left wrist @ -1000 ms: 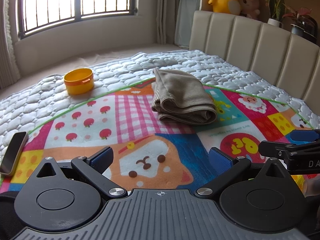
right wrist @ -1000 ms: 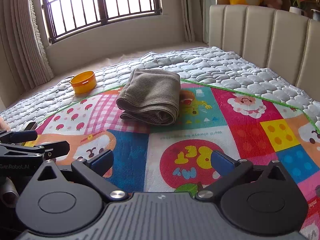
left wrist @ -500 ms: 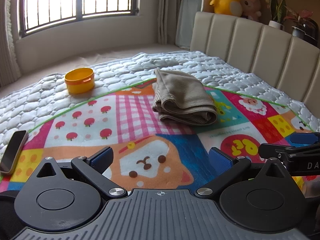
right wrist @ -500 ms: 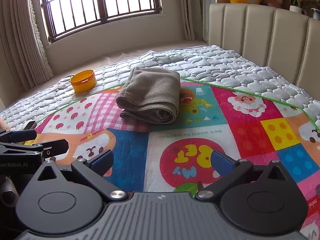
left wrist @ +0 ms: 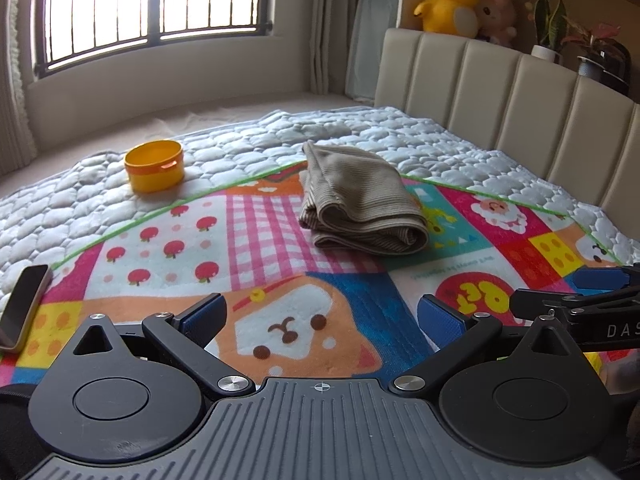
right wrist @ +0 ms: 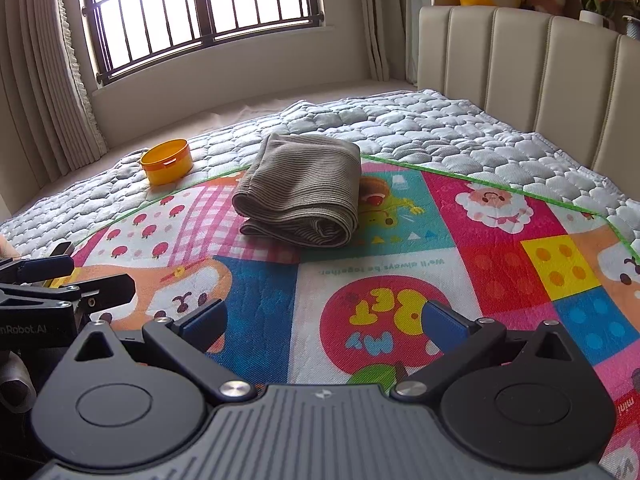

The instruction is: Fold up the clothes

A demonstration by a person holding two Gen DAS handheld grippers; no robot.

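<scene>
A folded taupe ribbed garment (left wrist: 360,204) lies on the colourful cartoon play mat (left wrist: 256,264), well ahead of both grippers; it also shows in the right wrist view (right wrist: 300,196). My left gripper (left wrist: 320,316) is open and empty, low over the near part of the mat. My right gripper (right wrist: 324,320) is open and empty, beside the left one. Each gripper shows at the edge of the other's view.
An orange round tub (left wrist: 154,166) sits on the grey quilted bedspread (left wrist: 400,136) at the back left. A phone (left wrist: 24,308) lies at the mat's left edge. A padded beige headboard (left wrist: 520,108) runs along the right. A window is behind.
Both grippers have drawn back and up very slightly from the folded garment. The garment has not moved and both grippers stay open.
</scene>
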